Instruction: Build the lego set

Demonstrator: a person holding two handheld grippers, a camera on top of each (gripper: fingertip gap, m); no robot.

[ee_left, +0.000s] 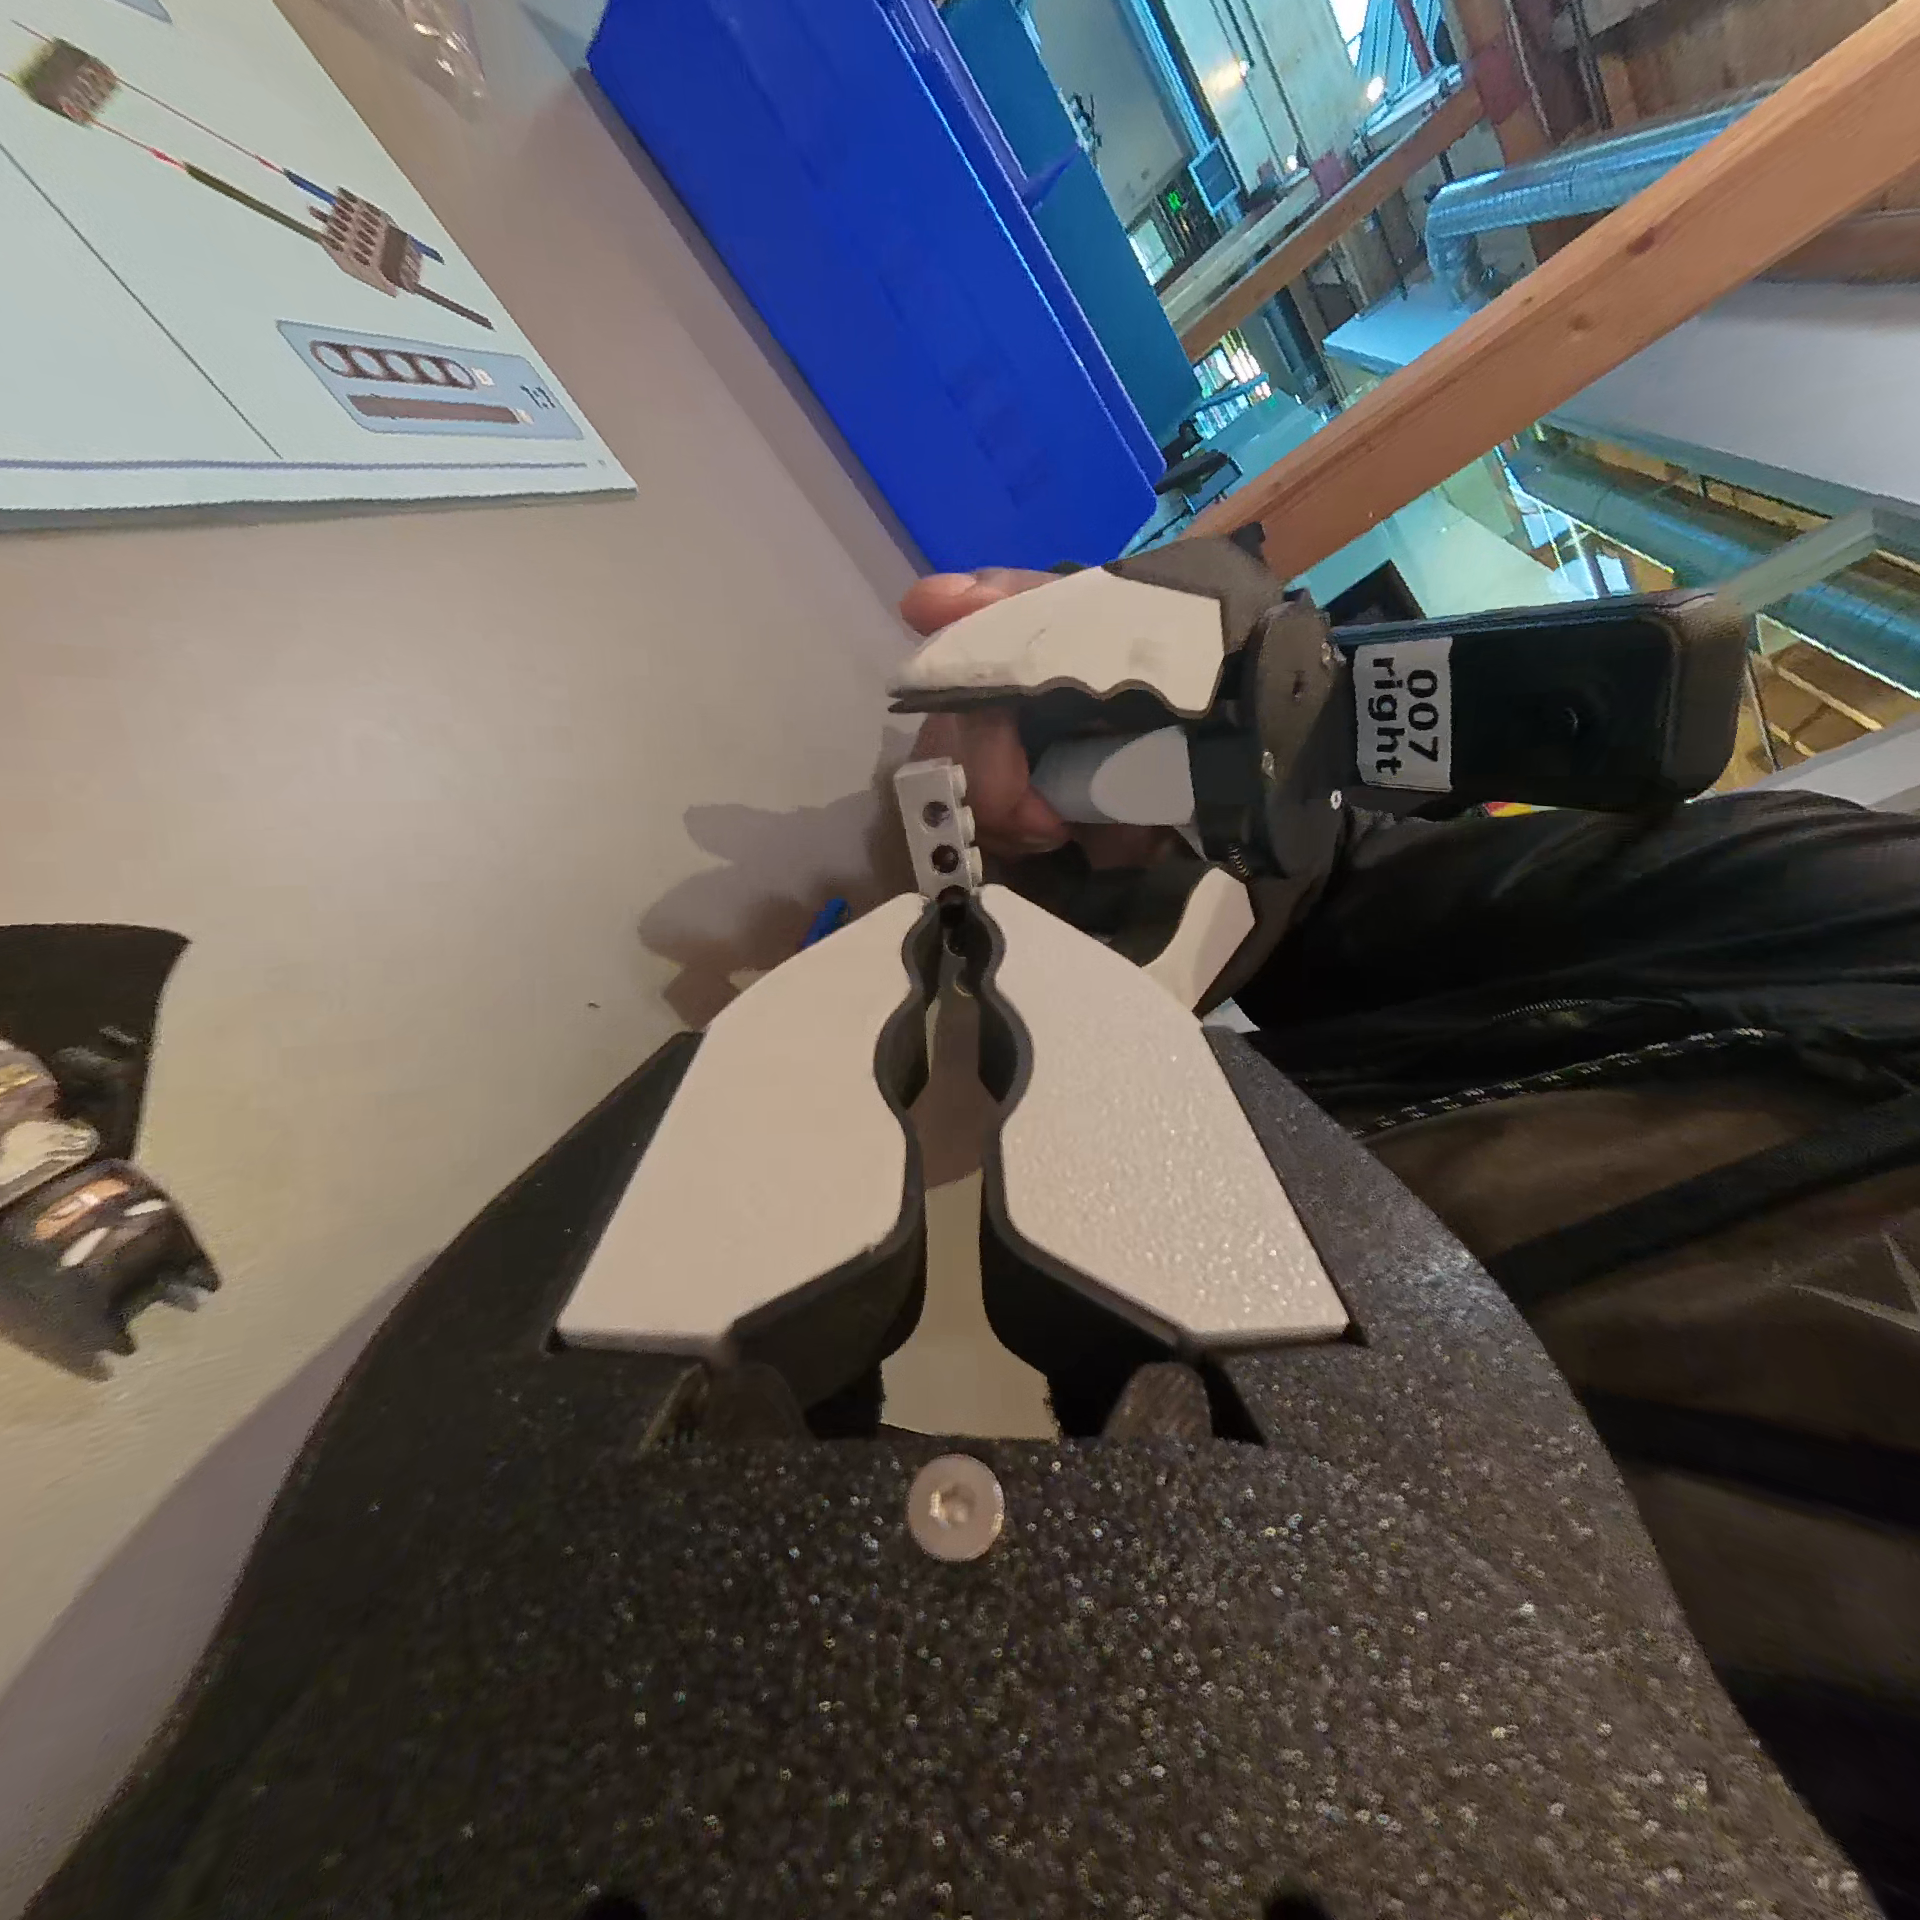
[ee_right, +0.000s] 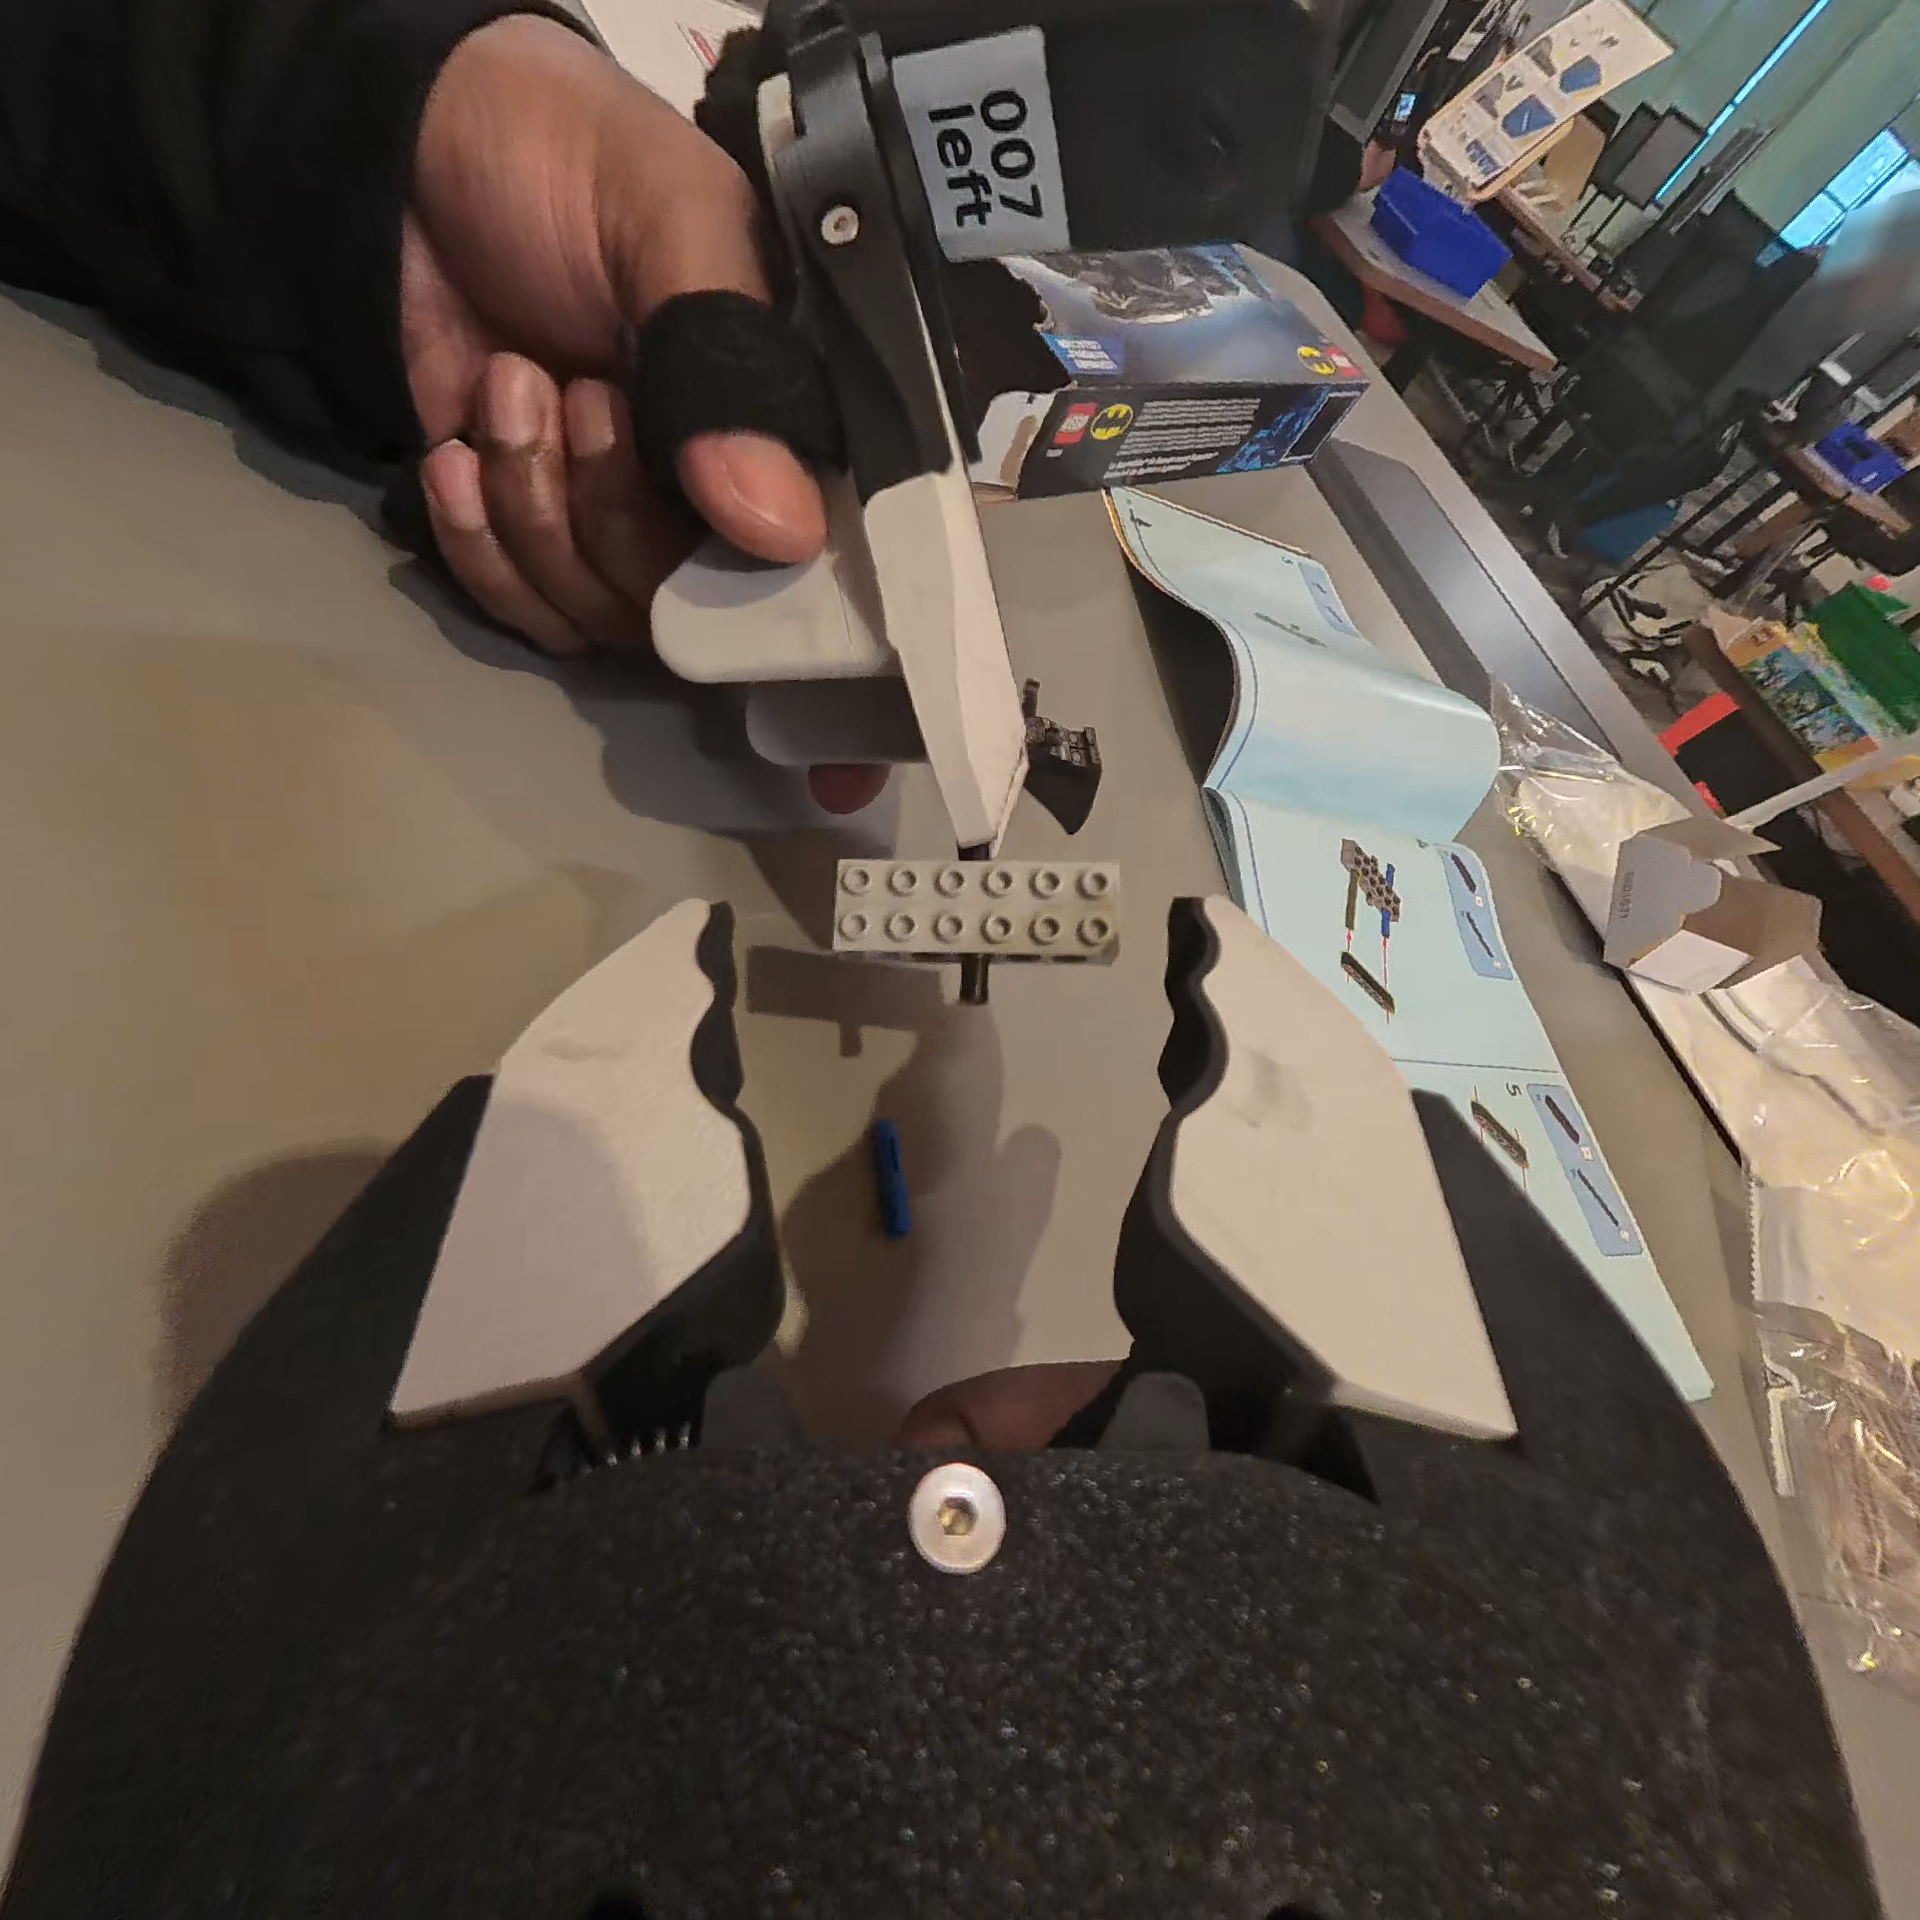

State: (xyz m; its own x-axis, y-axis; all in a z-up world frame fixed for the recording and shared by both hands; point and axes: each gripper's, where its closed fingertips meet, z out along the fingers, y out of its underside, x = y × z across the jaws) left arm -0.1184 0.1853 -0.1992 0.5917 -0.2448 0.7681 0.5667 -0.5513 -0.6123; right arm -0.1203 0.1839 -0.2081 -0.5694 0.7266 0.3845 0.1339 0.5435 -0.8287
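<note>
The left claw [ee_left: 951, 914] is almost closed, and its two tips pinch a thin dark pin [ee_right: 975, 977] that goes through a grey studded brick [ee_right: 977, 906]; the brick hangs in the air above the worktop [ee_right: 260, 831], with its shadow under it. In the left wrist view the same brick [ee_left: 938, 831] stands up just beyond the fingertips, showing its side holes. The right claw [ee_right: 951, 961] is wide open, one finger on each side of the brick, and the pads do not touch it; nothing is in its grasp. A small blue pin [ee_right: 891, 1179] lies on the worktop between the right fingers, nearer to the camera than the brick. Behind the left claw sits a small dark brick assembly [ee_right: 1060, 764]. To the right an open instruction booklet [ee_right: 1340, 727] lies on the worktop, with a dark printed box [ee_right: 1184, 416] beyond it and clear plastic bags [ee_right: 1829, 1195] at the edge. A blue bin [ee_left: 883, 260] stands farther off.
</note>
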